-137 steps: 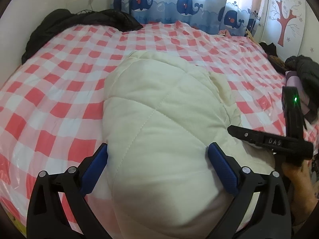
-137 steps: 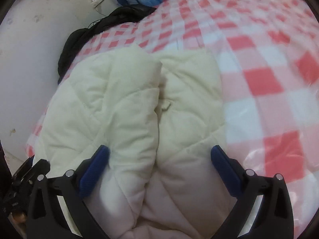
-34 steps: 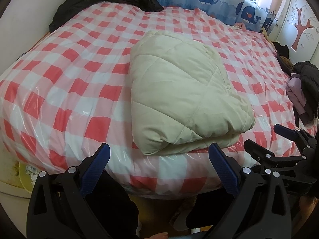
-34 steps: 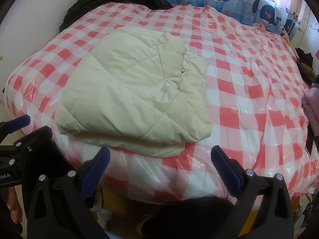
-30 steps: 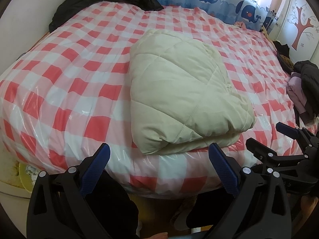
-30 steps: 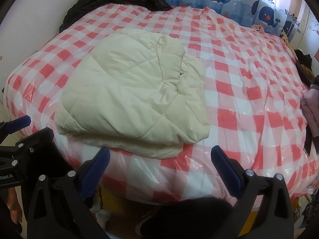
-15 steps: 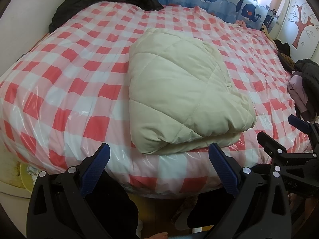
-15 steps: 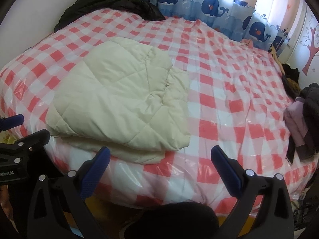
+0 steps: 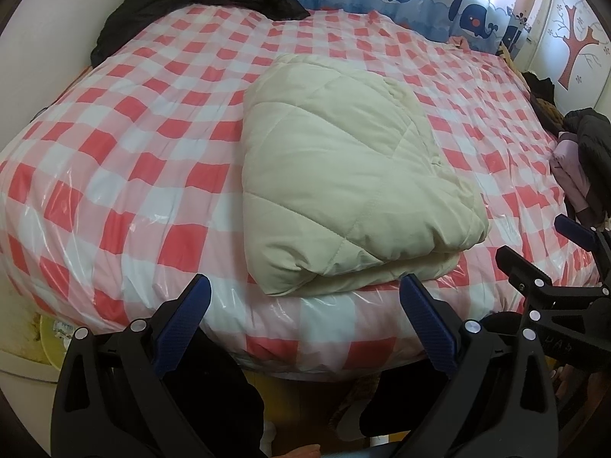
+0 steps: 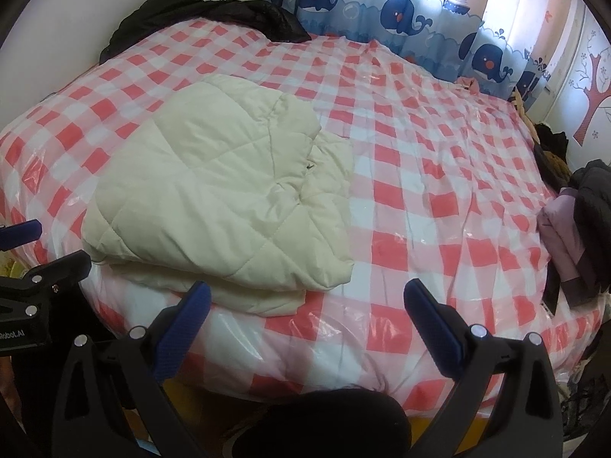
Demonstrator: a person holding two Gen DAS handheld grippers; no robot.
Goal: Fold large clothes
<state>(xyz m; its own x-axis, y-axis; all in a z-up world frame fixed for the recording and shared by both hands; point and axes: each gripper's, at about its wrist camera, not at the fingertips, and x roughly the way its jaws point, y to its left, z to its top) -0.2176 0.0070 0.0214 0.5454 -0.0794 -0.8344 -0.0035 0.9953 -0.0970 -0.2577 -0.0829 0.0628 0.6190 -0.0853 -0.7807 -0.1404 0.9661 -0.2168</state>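
Observation:
A cream quilted padded garment [image 9: 343, 175] lies folded into a thick bundle near the front edge of the bed; it also shows in the right wrist view [image 10: 221, 198]. My left gripper [image 9: 305, 305] is open and empty, held back off the bed edge just below the bundle. My right gripper [image 10: 305, 309] is open and empty, also off the bed edge, to the right of the bundle. The right gripper shows at the right edge of the left wrist view [image 9: 550, 263], and the left gripper at the left edge of the right wrist view [image 10: 34, 252].
The bed [image 9: 133, 175] has a red-and-white checked cover under clear plastic. Dark clothes [image 9: 183, 4] are heaped at its far left corner. Dark and pink clothes [image 10: 576, 225] lie at its right edge. Whale-print curtains [image 10: 401, 11] hang behind.
Both grippers let go of the folded garment and pulled back off the bed. Over the last second the right wrist view swung further right; the garment has not moved.

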